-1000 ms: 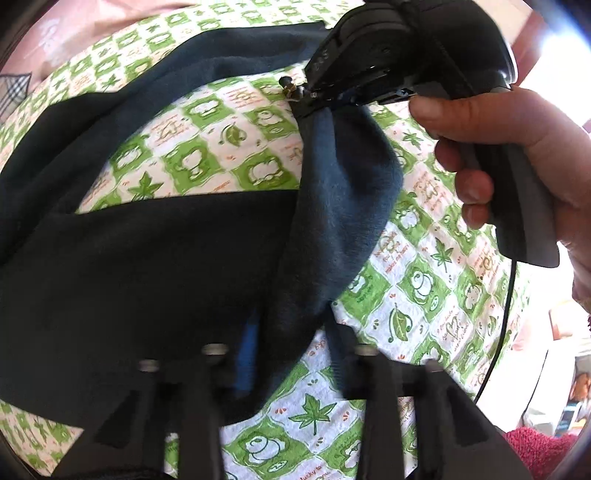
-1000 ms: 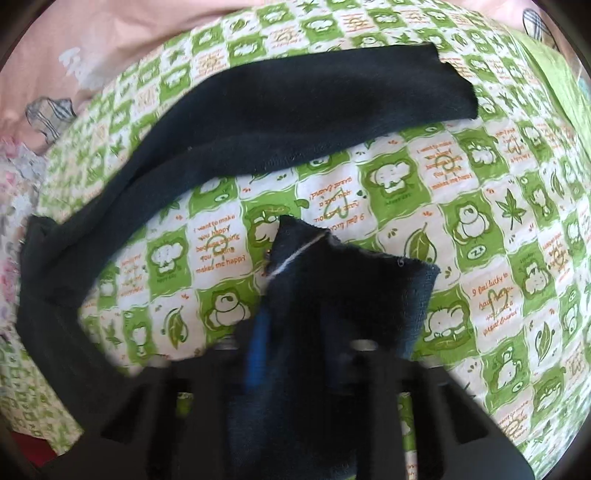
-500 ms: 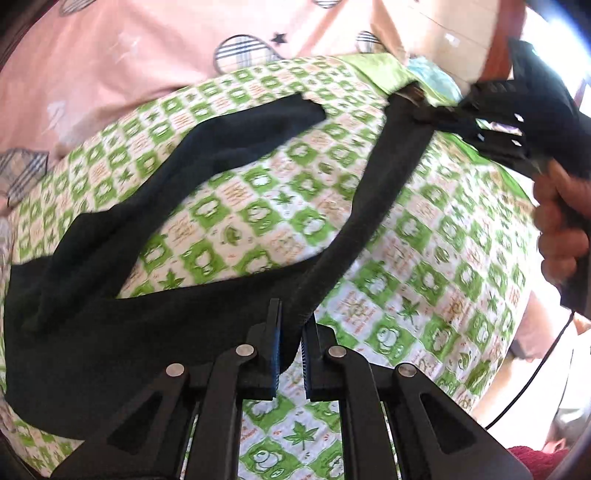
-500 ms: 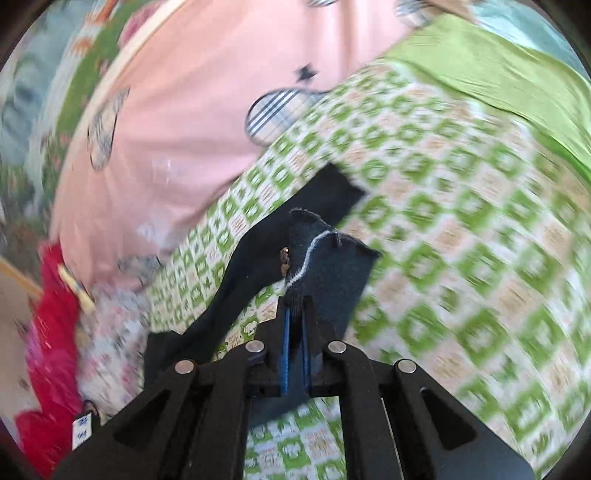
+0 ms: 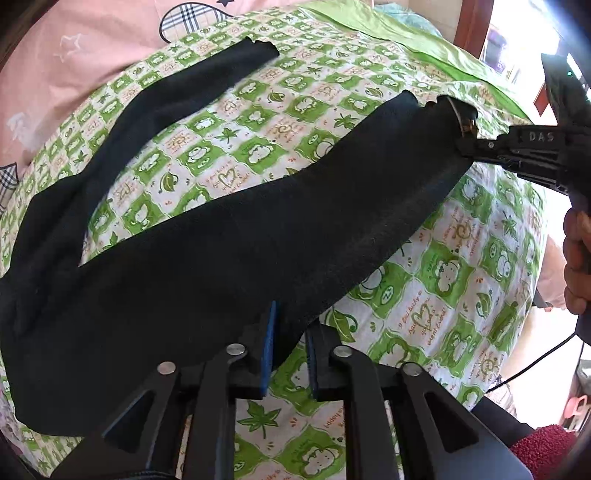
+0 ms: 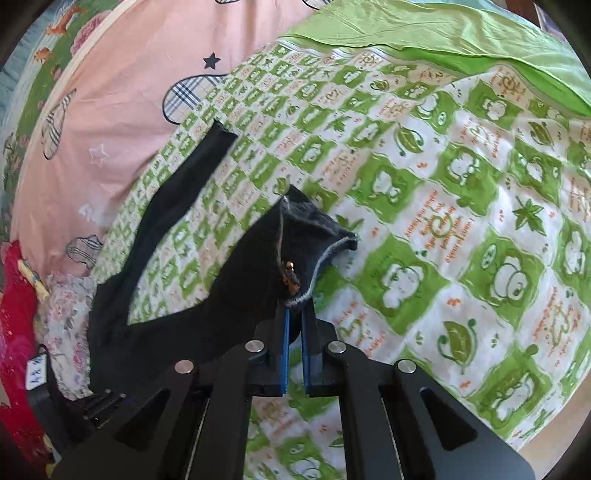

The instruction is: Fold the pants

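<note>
Dark navy pants (image 5: 229, 236) lie spread on a bed with a green and white cartoon sheet (image 5: 443, 280), legs apart in a V. My left gripper (image 5: 290, 332) is shut on the near edge of the pants by the waist end. My right gripper (image 6: 294, 321) is shut on the hem of the near leg (image 6: 295, 236), holding it stretched just above the sheet; it also shows in the left wrist view (image 5: 469, 144) at the far right. The other leg (image 5: 184, 99) lies flat toward the pink bedding.
Pink patterned bedding (image 6: 122, 74) lies beyond the sheet. A plain green cloth (image 6: 443, 33) covers the far end of the bed. Red fabric (image 6: 14, 332) and floral fabric (image 6: 66, 325) lie at the left edge. A cable (image 5: 535, 365) hangs by the right hand.
The right gripper has pulled the leg hem away from the left gripper, so the near leg went from bunched to stretched out flat. Both grippers closed on the fabric and lowered toward the sheet.
</note>
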A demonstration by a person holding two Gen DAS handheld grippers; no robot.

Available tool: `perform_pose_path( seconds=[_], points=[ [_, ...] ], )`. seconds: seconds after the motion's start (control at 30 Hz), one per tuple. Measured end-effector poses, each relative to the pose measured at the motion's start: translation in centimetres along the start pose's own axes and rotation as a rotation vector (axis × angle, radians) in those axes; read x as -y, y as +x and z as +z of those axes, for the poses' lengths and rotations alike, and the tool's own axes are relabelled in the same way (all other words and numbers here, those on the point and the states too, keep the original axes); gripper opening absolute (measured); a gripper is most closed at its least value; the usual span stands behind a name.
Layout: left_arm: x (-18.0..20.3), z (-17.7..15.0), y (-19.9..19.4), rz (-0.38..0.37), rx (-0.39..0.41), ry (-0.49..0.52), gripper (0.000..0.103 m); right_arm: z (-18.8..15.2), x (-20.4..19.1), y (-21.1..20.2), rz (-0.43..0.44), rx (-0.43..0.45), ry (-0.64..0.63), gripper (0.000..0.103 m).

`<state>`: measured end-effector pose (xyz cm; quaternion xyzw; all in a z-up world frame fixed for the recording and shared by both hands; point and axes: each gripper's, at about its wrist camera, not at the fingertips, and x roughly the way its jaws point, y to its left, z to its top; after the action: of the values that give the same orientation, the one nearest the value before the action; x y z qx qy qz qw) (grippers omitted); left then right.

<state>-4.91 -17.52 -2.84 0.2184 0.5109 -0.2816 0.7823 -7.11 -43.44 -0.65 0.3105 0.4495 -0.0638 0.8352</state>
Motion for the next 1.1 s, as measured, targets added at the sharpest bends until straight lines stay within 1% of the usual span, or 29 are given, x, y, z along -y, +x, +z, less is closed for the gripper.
perform_pose_path(
  seconds=[0.03,0.07,0.1,0.13,0.17,0.23,0.27,0.33,0.37,0.43,0.5,0.57,0.83,0.93,1.1],
  points=[
    [0.0,0.0,-0.2,-0.019,0.000,-0.004,0.025,0.1,0.4,0.0,-0.028,-0.017,0.015,0.007],
    [0.0,0.0,-0.4,-0.037,0.002,-0.006,0.028,0.2,0.8,-0.2,-0.054,-0.021,0.025,0.013],
    [0.0,0.0,-0.6,-0.053,0.007,-0.006,0.028,0.4,1.2,-0.4,-0.077,-0.020,0.039,0.019],
    [0.0,-0.1,-1.0,-0.063,0.014,-0.001,0.028,0.6,1.6,-0.9,-0.091,-0.011,0.054,0.020],
    [0.1,-0.1,-1.3,-0.067,0.020,0.002,0.030,0.9,1.9,-1.5,-0.098,0.002,0.072,0.023],
    [-0.1,0.0,-1.8,-0.081,0.031,0.002,0.035,1.3,2.2,-2.7,-0.114,0.025,0.083,0.025],
    [-0.3,0.1,-2.1,-0.081,0.036,-0.002,0.038,1.6,2.2,-3.1,-0.112,0.035,0.082,0.025],
    [-0.9,0.5,-2.5,-0.078,0.047,-0.015,0.038,2.4,1.6,-3.8,-0.099,0.049,0.077,0.026],
    [-1.3,0.7,-2.7,-0.075,0.052,-0.023,0.039,2.7,1.3,-3.9,-0.094,0.053,0.073,0.028],
    [-2.1,1.1,-2.9,-0.056,0.060,-0.045,0.041,3.4,0.3,-3.9,-0.076,0.057,0.063,0.034],
    [-3.2,1.6,-3.0,-0.032,0.069,-0.069,0.041,4.1,-1.1,-3.4,-0.055,0.057,0.043,0.044],
    [-4.4,2.0,-3.0,-0.006,0.072,-0.092,0.046,4.6,-2.3,-2.8,-0.041,0.052,0.019,0.045],
    [-8.8,3.1,-3.0,0.048,0.079,-0.193,0.049,6.2,-6.2,0.5,0.015,0.001,-0.042,0.045],
    [-10.3,3.5,-2.8,0.045,0.080,-0.231,0.055,6.9,-7.3,1.5,0.031,-0.016,-0.073,0.045],
    [-11.9,4.4,-2.3,0.069,0.080,-0.270,0.056,8.3,-8.8,3.4,0.052,-0.041,-0.132,0.045]
  ],
)
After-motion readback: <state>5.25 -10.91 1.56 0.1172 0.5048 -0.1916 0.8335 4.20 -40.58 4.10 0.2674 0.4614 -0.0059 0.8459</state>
